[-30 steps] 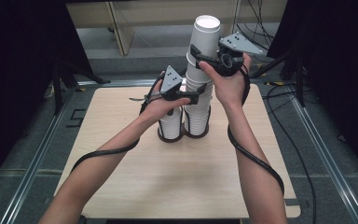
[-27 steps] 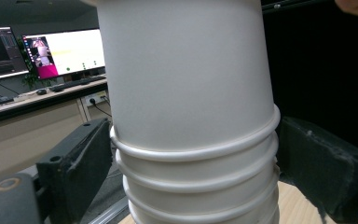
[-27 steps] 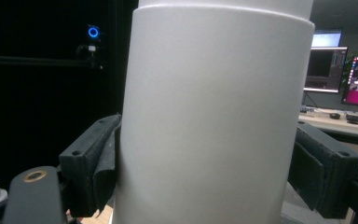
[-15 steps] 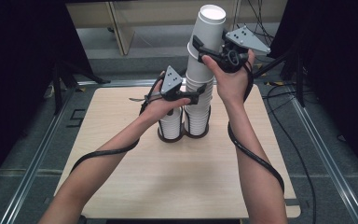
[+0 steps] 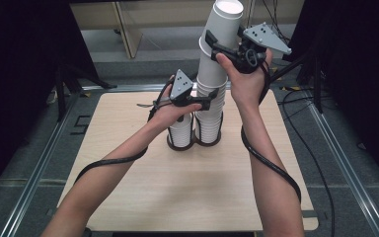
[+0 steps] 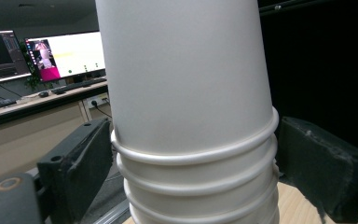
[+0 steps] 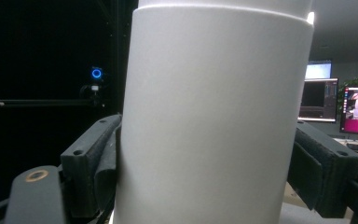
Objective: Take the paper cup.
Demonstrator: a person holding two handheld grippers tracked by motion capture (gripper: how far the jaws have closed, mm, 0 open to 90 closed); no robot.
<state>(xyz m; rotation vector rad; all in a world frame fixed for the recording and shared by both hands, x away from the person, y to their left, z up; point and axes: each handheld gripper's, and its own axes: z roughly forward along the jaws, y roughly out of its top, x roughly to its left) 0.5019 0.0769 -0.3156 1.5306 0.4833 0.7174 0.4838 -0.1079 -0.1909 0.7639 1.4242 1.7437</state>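
A tall stack of white paper cups stands in a brown holder on the wooden table, beside a shorter stack. My left gripper is shut around the ringed rims of the tall stack, one jaw on each side. Higher up, my right gripper is shut on the upper cups, which tilt slightly and rise out of the stack. In the right gripper view a smooth white cup wall sits between both jaws.
Cables trail from both grippers across the table. Metal rails run along the table's sides. Dark curtains stand on both sides, and a desk with lit monitors is farther off.
My right gripper has lifted the upper cups higher, away from the lower stack. The left gripper has stayed clamped on the stack.
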